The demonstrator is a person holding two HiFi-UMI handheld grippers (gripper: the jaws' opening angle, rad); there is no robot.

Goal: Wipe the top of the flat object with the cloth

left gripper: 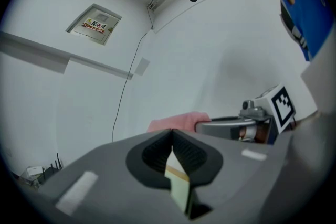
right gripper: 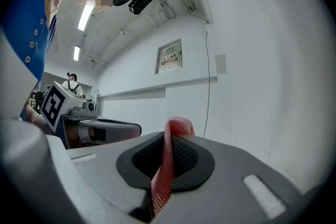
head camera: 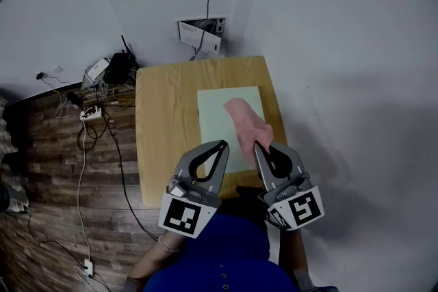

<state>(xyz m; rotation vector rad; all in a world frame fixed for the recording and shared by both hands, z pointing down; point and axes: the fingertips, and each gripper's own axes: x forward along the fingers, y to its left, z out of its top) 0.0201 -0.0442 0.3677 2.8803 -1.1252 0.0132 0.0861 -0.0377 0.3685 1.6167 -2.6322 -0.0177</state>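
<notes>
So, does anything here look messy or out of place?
Nothing on the wooden table looks wrong: the pale green sheet lies flat and square, and the pink cloth trails across it from the fingers of the right gripper. The one oddity is the wall box behind, its cover hanging askew with a cable coming out.

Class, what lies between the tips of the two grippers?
In the head view, between the left gripper and the right gripper lie a bare strip of the pale green flat object and the near end of the pink cloth.
</notes>
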